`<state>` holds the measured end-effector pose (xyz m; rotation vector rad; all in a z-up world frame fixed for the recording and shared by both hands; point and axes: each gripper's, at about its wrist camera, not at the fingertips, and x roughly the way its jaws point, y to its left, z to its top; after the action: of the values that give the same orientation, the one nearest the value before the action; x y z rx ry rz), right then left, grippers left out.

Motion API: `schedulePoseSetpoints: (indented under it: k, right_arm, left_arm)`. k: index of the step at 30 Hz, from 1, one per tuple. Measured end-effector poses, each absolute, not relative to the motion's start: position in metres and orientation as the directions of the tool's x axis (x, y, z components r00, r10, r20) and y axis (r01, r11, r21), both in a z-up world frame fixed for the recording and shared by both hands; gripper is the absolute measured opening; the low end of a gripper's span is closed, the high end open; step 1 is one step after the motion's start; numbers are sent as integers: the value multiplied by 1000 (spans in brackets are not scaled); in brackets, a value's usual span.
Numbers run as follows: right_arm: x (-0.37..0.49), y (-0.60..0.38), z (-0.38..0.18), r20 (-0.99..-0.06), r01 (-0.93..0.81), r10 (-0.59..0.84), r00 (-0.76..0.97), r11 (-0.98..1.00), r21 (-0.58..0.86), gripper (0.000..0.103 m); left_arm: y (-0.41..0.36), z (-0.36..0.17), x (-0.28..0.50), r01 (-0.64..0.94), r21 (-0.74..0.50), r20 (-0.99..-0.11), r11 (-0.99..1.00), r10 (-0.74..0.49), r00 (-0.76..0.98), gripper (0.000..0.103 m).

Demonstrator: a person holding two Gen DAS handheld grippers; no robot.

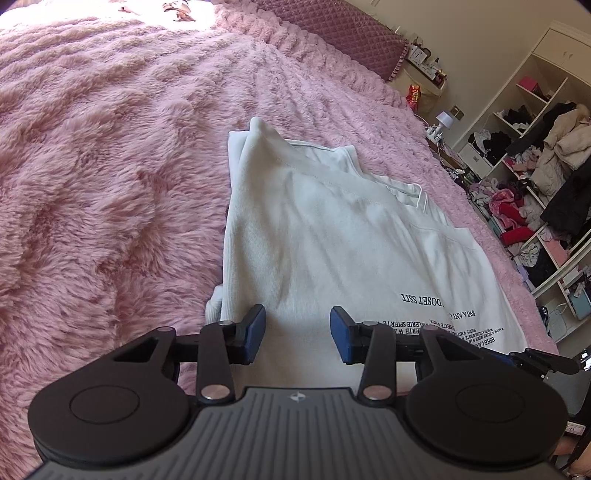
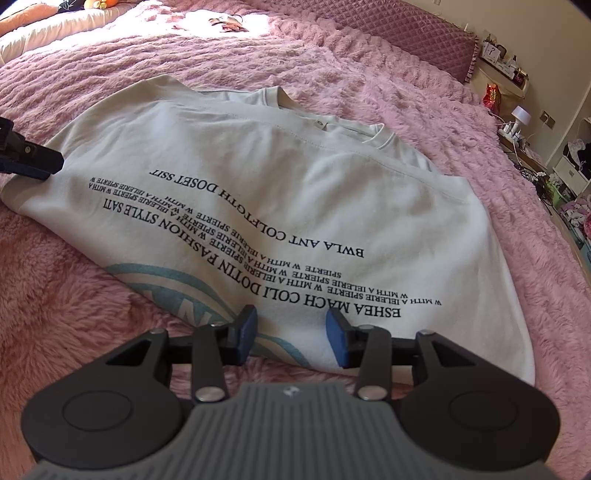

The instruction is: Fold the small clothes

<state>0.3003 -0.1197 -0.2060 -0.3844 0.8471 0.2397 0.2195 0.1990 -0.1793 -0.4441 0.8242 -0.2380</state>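
Observation:
A white T-shirt (image 1: 332, 229) with black printed text lies on the pink fluffy bedspread (image 1: 92, 166), its sides folded inward. In the right wrist view the shirt (image 2: 295, 192) shows its text, a blue print at the near hem and the collar at the far end. My left gripper (image 1: 297, 332) is open and empty, just above the shirt's near left edge. My right gripper (image 2: 291, 334) is open and empty over the near hem. The left gripper's tip (image 2: 29, 158) shows at the shirt's left edge in the right wrist view.
A quilted mauve pillow (image 1: 340, 33) lies at the head of the bed. A nightstand with a small lamp (image 1: 445, 118) and open shelves full of clothes (image 1: 535, 177) stand to the right. Small items (image 2: 225, 22) lie in the sunlit far part of the bed.

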Motion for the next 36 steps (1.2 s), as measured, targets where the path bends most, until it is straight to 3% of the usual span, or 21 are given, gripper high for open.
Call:
schedulePoseSetpoints:
  k: [8,12,16,21,24,27,36]
  right_arm:
    - [300,-122,-201,-761,-340,66,645,917,-208,38]
    - [289,-120,-184,-709,-309,83,701,931,-196,39]
    - [273,-91,-166,-661,-383,182,728,908,-172,45]
    - [263,-38,-163,-654,-543,367,661,836,-80,45]
    - [250,4,-170,-636,-628,410,654,763,-154,45]
    - [243,33,-178,-635,-694,450,628,693,-195,45]
    - [242,84,-213,-642,-729,397,656,555,-401,45]
  left_arm:
    - [191,-177,221,59,-433,-663,899,-362,656,55]
    - [193,-171,221,61,-446,-654,893,-372,659,55]
    - [209,-157,227,67,-470,-623,880,-385,681,59]
    - [237,-157,243,-7,-491,-643,871,-356,678,59]
    - [251,-166,251,-55,-517,-652,854,-352,672,59]
    - [269,-184,261,-113,-643,-618,758,-425,661,59]
    - [290,-216,307,-156,-766,-552,624,-514,656,59]
